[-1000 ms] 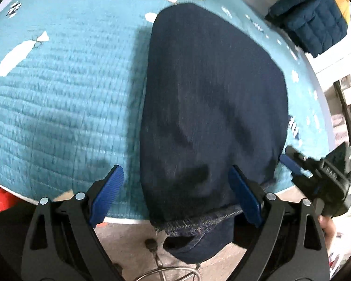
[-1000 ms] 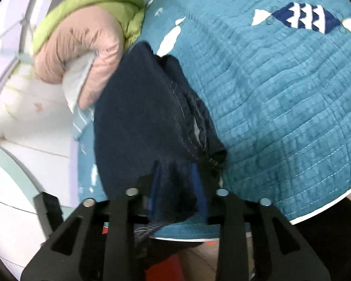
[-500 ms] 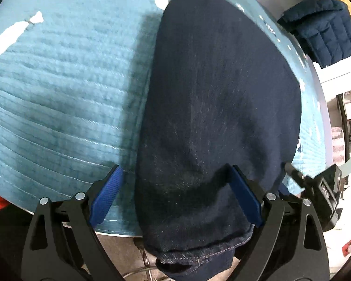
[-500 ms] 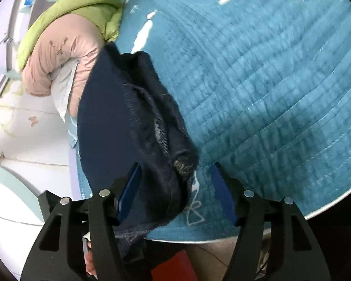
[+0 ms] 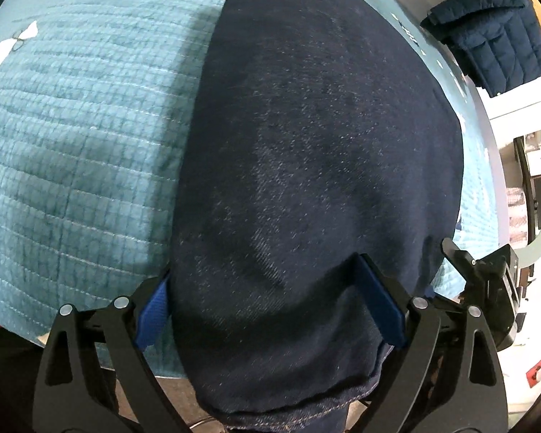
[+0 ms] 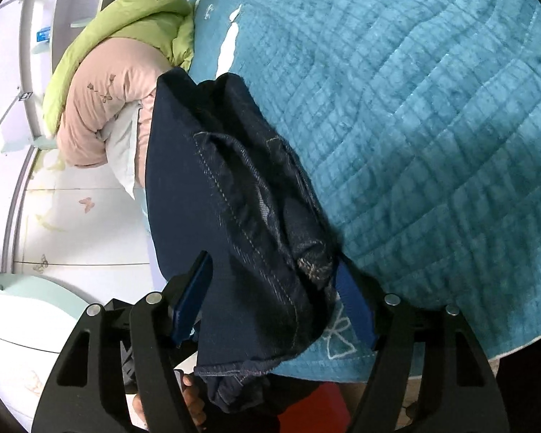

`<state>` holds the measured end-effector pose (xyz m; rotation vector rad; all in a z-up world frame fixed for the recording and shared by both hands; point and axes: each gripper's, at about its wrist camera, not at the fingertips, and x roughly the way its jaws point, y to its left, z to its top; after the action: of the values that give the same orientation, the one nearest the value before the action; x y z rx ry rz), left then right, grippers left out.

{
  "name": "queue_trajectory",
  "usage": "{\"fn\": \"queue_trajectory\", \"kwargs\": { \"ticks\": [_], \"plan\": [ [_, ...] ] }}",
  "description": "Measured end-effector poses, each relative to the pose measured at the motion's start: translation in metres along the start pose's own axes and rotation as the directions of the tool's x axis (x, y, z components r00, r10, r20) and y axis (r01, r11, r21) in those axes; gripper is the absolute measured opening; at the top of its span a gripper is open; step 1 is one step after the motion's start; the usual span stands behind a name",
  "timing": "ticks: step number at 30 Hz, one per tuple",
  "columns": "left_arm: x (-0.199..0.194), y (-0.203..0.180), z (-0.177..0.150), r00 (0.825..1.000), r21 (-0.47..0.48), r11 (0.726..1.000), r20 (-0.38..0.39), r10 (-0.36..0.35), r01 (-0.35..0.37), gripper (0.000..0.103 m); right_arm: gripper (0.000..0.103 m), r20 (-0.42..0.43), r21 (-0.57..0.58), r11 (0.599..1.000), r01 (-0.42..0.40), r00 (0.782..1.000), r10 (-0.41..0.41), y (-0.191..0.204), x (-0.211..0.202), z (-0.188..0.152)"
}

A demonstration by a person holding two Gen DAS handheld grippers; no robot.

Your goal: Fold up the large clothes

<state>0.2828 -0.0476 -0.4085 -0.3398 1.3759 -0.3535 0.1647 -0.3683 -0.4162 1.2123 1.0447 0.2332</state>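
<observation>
Dark navy jeans (image 5: 306, 162), folded lengthwise, lie on the teal quilt (image 5: 72, 126), and their near end droops over the bed's edge. My left gripper (image 5: 267, 310) hangs open just above that near end. The cloth fills the gap between its blue pads without being pinched. In the right wrist view the jeans (image 6: 234, 198) show their stitched seam side. My right gripper (image 6: 274, 303) straddles that bunched edge, its jaws opening, the pads clear of the cloth. The right gripper (image 5: 487, 281) also shows at the jeans' right side in the left wrist view.
A navy quilted jacket (image 5: 494, 32) sits beyond the bed's far right corner. Green and pink bedding (image 6: 119, 72) is piled at the head end against a white wall. A hand (image 6: 191, 404) and something red (image 6: 313, 407) show below the bed edge.
The right gripper, earlier shut on the jeans' edge, has opened and let the cloth go. The left gripper has come down and forward, so the jeans now fill its view.
</observation>
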Motion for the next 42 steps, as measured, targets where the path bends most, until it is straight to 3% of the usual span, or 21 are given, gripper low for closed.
{"fn": "queue_trajectory", "kwargs": {
  "ticks": [9,12,14,15,18,20,21,23,25,26,28,30,37,42],
  "plan": [
    [0.016,-0.02,0.012,1.0,0.023,1.0,0.01,0.011,-0.011,0.098,0.068,0.049,0.036,0.991,-0.131,0.99,0.129,-0.002,0.011,0.009],
    [0.018,-0.025,0.014,1.0,0.04,0.999,0.011,0.014,-0.014,0.098,0.07,0.055,-0.006,0.99,-0.143,0.988,0.143,0.009,0.011,0.009],
    [0.019,-0.029,0.015,1.0,0.053,0.999,0.01,0.0,-0.001,0.098,0.069,0.039,-0.044,0.977,-0.208,0.977,0.21,0.021,0.015,0.009],
    [0.019,-0.028,0.015,1.0,0.055,0.998,0.01,-0.007,0.007,0.097,0.069,0.031,-0.059,0.975,-0.213,0.976,0.215,0.025,0.018,0.01],
    [0.019,-0.025,0.014,1.0,0.069,0.997,0.009,-0.015,0.015,0.097,0.067,0.035,-0.064,0.991,-0.117,0.992,0.119,0.024,0.035,0.014],
    [0.019,-0.025,0.011,1.0,0.091,0.996,0.01,-0.005,0.004,0.097,0.066,0.052,-0.053,0.992,-0.115,0.992,0.118,0.025,0.039,0.016],
    [0.019,-0.028,0.01,1.0,0.1,0.995,0.017,-0.001,0.0,0.094,0.066,0.047,-0.058,0.992,-0.114,0.992,0.117,0.029,0.04,0.017],
    [0.015,-0.03,0.01,0.999,0.116,0.993,0.037,0.011,-0.015,0.083,0.044,0.039,-0.078,0.993,-0.089,0.995,0.092,0.035,0.042,0.016],
    [0.008,-0.025,0.007,0.998,0.115,0.993,0.061,0.006,-0.013,0.063,0.025,0.038,-0.096,0.993,-0.072,0.996,0.076,0.04,0.041,0.015],
    [0.003,-0.022,0.006,0.997,0.115,0.993,0.079,-0.008,-0.001,0.058,0.022,0.041,-0.148,0.988,-0.048,0.998,0.054,0.051,0.04,0.013],
    [-0.007,-0.02,0.001,0.992,0.132,0.991,0.126,-0.022,0.005,0.045,0.022,0.046,-0.248,0.969,-0.001,0.999,0.013,0.077,0.043,0.006],
    [-0.018,-0.026,0.0,0.984,0.163,0.987,0.176,-0.014,-0.015,0.041,0.021,0.056,-0.338,0.941,0.027,0.998,-0.008,0.104,0.045,-0.001],
    [-0.075,-0.015,0.014,0.951,0.198,0.978,0.308,0.001,-0.065,0.038,0.021,0.083,-0.509,0.859,0.052,0.996,-0.011,0.174,0.069,-0.022],
    [-0.129,0.03,0.039,0.917,0.196,0.973,0.398,0.033,-0.12,0.038,0.021,0.048,-0.614,0.789,0.01,0.999,0.025,0.23,0.117,-0.037]
  ]
}}
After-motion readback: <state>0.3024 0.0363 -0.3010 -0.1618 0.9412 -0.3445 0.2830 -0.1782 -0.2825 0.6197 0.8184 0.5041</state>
